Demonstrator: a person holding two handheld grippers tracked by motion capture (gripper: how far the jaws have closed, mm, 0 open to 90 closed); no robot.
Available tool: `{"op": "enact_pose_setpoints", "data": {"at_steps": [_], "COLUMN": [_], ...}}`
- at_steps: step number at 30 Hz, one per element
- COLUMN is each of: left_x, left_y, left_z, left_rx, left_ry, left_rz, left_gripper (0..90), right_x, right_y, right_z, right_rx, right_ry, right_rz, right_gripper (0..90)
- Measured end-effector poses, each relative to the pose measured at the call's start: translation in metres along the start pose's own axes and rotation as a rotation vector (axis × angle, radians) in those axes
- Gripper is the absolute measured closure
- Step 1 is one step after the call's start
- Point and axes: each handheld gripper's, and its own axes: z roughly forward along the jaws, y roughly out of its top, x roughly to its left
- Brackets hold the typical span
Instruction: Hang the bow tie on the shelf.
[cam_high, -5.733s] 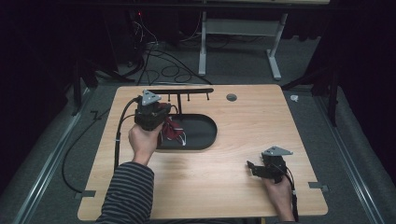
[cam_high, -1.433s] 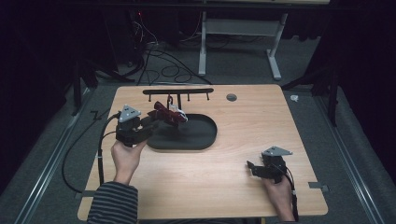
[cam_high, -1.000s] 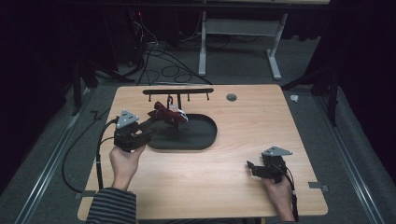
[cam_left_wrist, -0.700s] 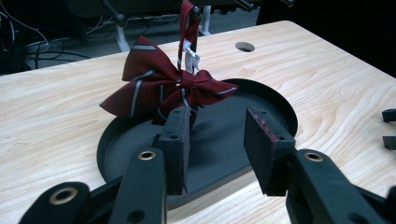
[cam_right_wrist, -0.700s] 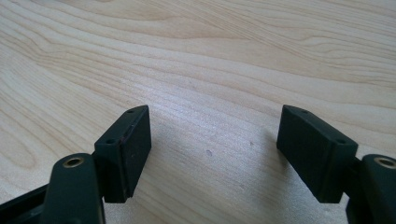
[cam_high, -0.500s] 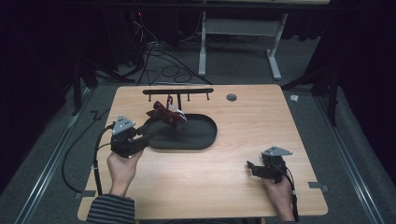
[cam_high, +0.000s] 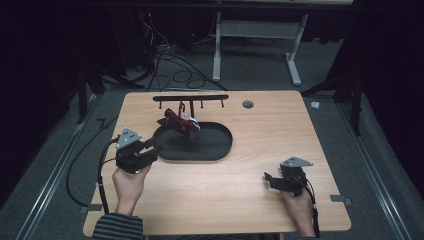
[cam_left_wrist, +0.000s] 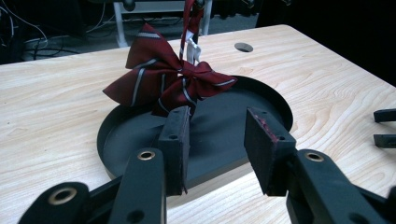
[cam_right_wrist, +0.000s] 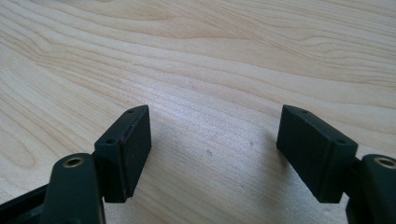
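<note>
A dark red bow tie (cam_high: 177, 121) with pale stripes hangs by its strap from the black hook rack (cam_high: 190, 98), just above the far left end of the black oval tray (cam_high: 215, 150). In the left gripper view the bow tie (cam_left_wrist: 163, 79) and its white clip are beyond the jaws. My left gripper (cam_high: 151, 146) is at the tray's left end, open, with nothing between its pads (cam_left_wrist: 217, 122). My right gripper (cam_high: 268, 180) rests near the table's front right, open over bare wood (cam_right_wrist: 212, 135).
The light wooden table (cam_high: 270, 130) has a round cable hole (cam_high: 247, 104) at the back. Cables trail off the left edge from the left gripper. The right gripper's jaw tips (cam_left_wrist: 385, 127) appear at the far right of the left gripper view.
The left gripper, earlier over the tray with the bow tie, has drawn back to the front left, open; the bow tie now hangs from the rack. The right gripper has stayed still.
</note>
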Motion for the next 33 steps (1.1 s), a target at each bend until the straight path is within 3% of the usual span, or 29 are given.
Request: {"op": "enact_pose_setpoints", "data": {"at_steps": [33], "left_x": [0.001], "left_y": [-0.032], "left_z": [-0.012], "left_rx": [-0.009], "left_ry": [-0.009], "left_rz": [-0.053], "left_gripper": [60.3], "right_x": [0.0], "right_y": [0.0], "right_z": [0.0], "right_rx": [0.0], "right_ry": [-0.001], "right_rz": [0.001], "right_gripper": [27.9]}}
